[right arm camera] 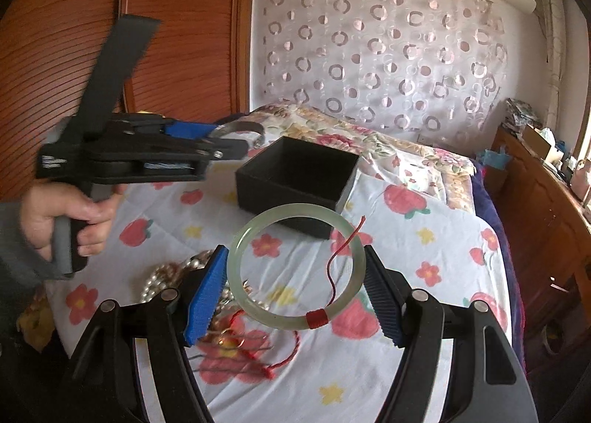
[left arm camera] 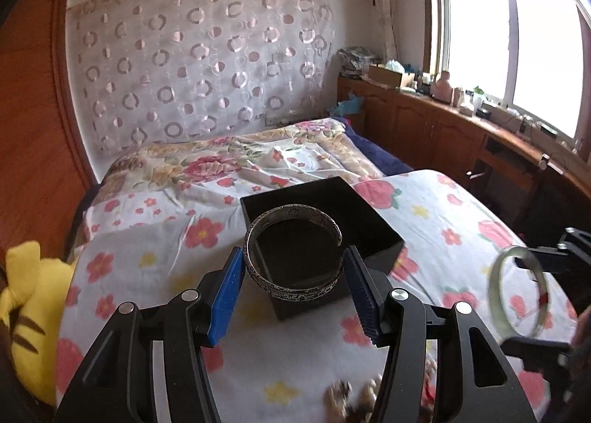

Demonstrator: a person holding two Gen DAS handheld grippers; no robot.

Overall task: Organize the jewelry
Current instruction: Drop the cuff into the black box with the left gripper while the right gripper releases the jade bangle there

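Right now both grippers are loaded. The left gripper (left arm camera: pixel 293 275) is clamped across a silver cuff bangle (left arm camera: pixel 291 249), blue pads pressing its two sides, the cuff's gap facing away to the right. The right gripper (right arm camera: pixel 295 286) is clamped across a pale green jade bangle (right arm camera: pixel 297 266) w/ a red thread (right arm camera: pixel 341 256) wound on its near rim and trailing up through the ring. Both rings are held roughly flat, off the bedspread (left arm camera: pixel 461 208).

Key relation: the black box (right arm camera: pixel 295 179) sits open, no lid seen, on the flowered bedspread, ahead of and below both grippers. In the left wrist view the cuff hangs directly over the box's opening, so the box lies straight beneath it. From the right wrist view the box is further forward, beyond the jade ring's far rim, w/ the left gripper approaching it from the left side. Judging by that, the left hand (right arm camera: pixel 70 216) is the nearer one and likely drops first; the right would need to travel forward before release.

Count: 2 bangles (1 silver, 1 jade), 1 box, 2 grippers. Also a loose heap of pearl-like beads (right arm camera: pixel 166 279) and a small gold-coloured ring piece (right arm camera: pixel 229 341) w/ red cord lying on the bedspread near the right gripper's left finger — number of strands can't be told, too blurred. A yellow plush toy (left arm camera: pixel 29 312) sits at the bed's left edge.

Box inside looks empty from here, though its floor is dark.
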